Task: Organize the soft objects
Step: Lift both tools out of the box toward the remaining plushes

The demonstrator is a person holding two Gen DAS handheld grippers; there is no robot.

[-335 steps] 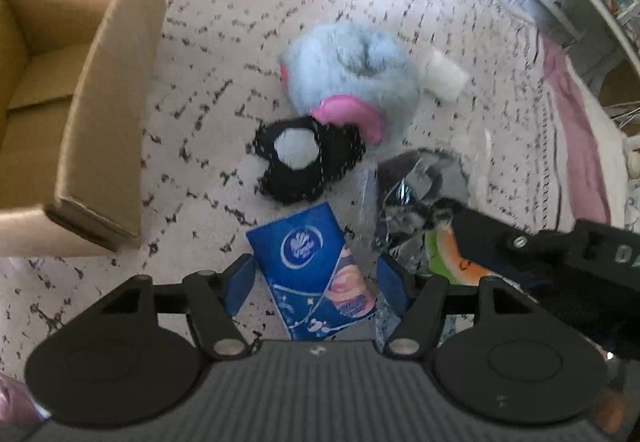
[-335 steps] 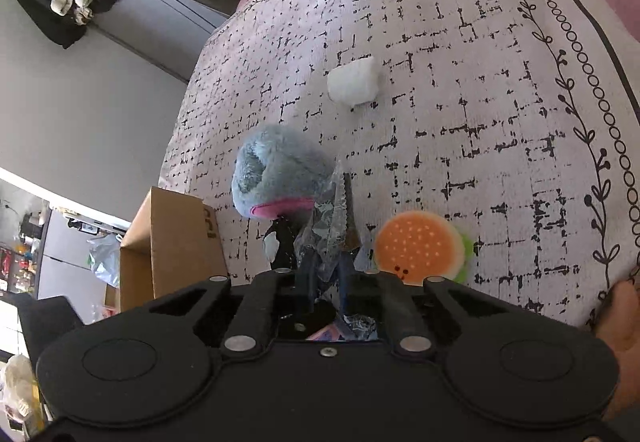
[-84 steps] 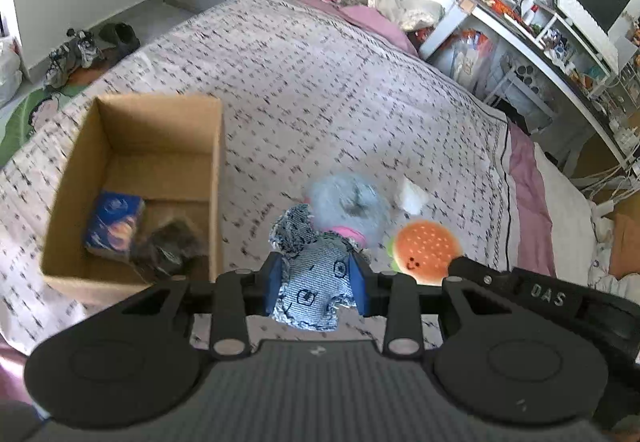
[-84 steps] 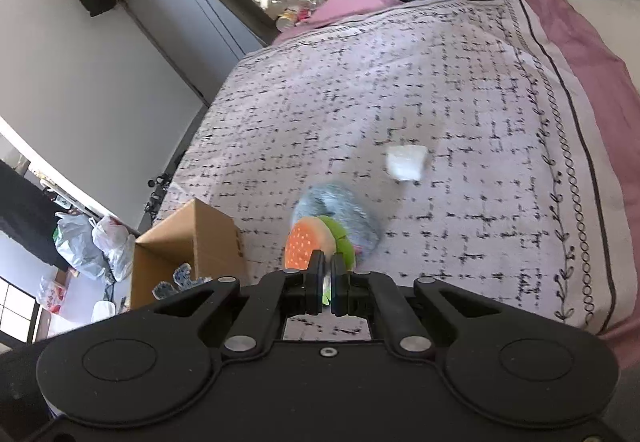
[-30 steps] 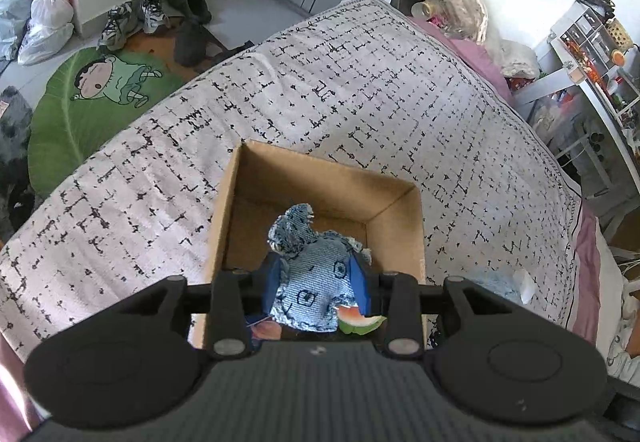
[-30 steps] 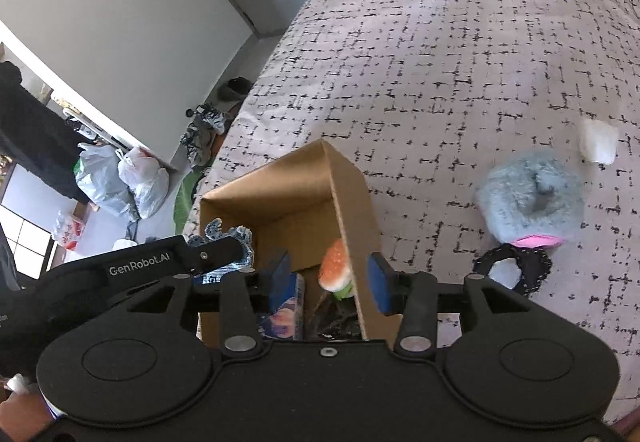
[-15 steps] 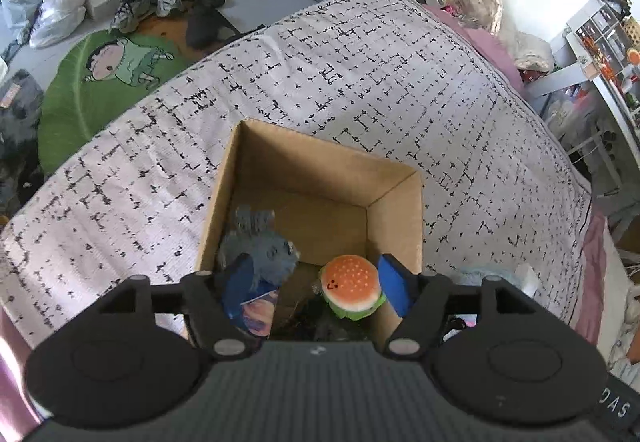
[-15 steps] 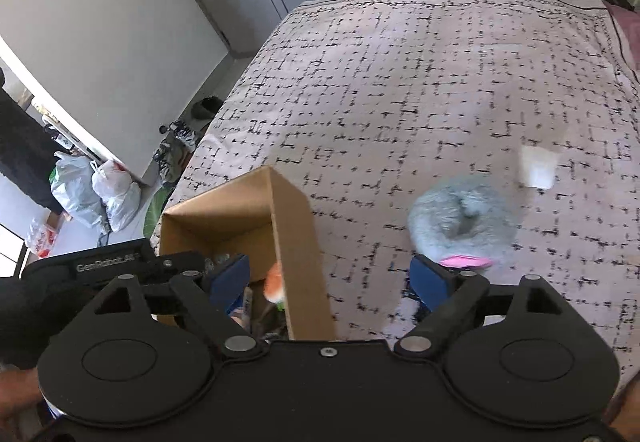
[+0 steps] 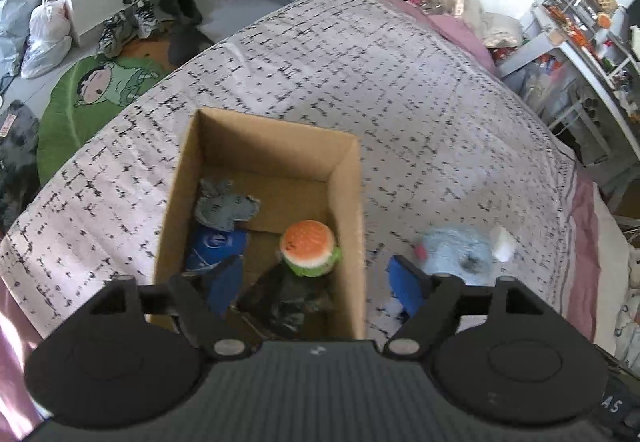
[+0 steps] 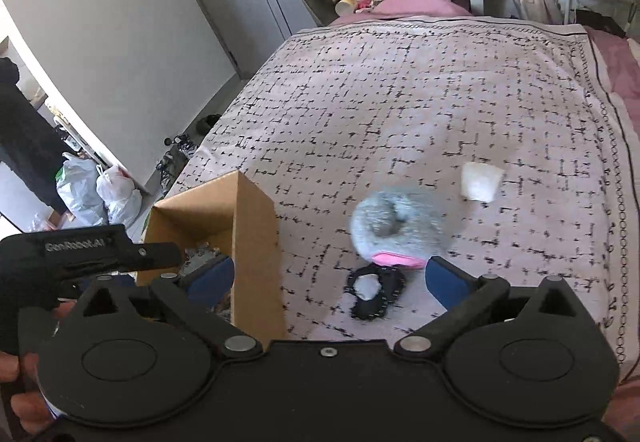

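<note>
Your left gripper and right gripper both hang spread wide and empty over the cardboard box, which holds the burger plush, denim piece and blue packet, while the blue fluffy toy, black pouch and white wad lie on the bedspread.

cardboard box: plain tan-brown
burger plush: orange bun, white and green layers
denim toy: faded grey-blue
tissue pack: deep blue, white round logo
fluffy slipper: pale blue-grey fur, pink edge
lace piece: black, white centre
bedspread: pale lilac-white, broken black grid lines
finger pads: blue
floor mat: green, cartoon child
</note>
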